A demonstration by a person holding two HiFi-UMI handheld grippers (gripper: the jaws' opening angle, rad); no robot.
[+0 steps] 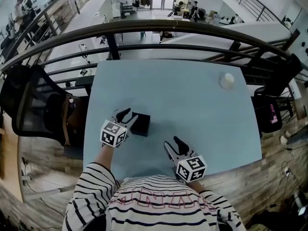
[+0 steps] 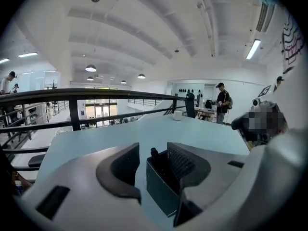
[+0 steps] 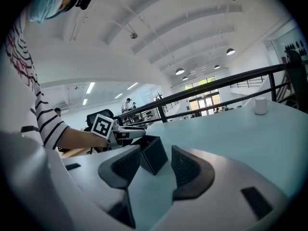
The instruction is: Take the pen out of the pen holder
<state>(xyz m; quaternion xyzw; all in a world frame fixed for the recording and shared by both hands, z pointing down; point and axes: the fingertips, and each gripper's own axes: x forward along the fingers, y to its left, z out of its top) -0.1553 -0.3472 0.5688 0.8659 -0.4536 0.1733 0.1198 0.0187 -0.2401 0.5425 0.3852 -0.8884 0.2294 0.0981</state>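
Left gripper (image 1: 126, 115) spread at the black pen holder (image 1: 141, 124), left of centre on my pale blue table (image 1: 192, 105).
A dark pen (image 2: 155, 154) stands inside the pen holder, just ahead of my parted jaws; one jaw may touch its wall. My right gripper (image 1: 174, 146), nearer and to the right, gapes empty.
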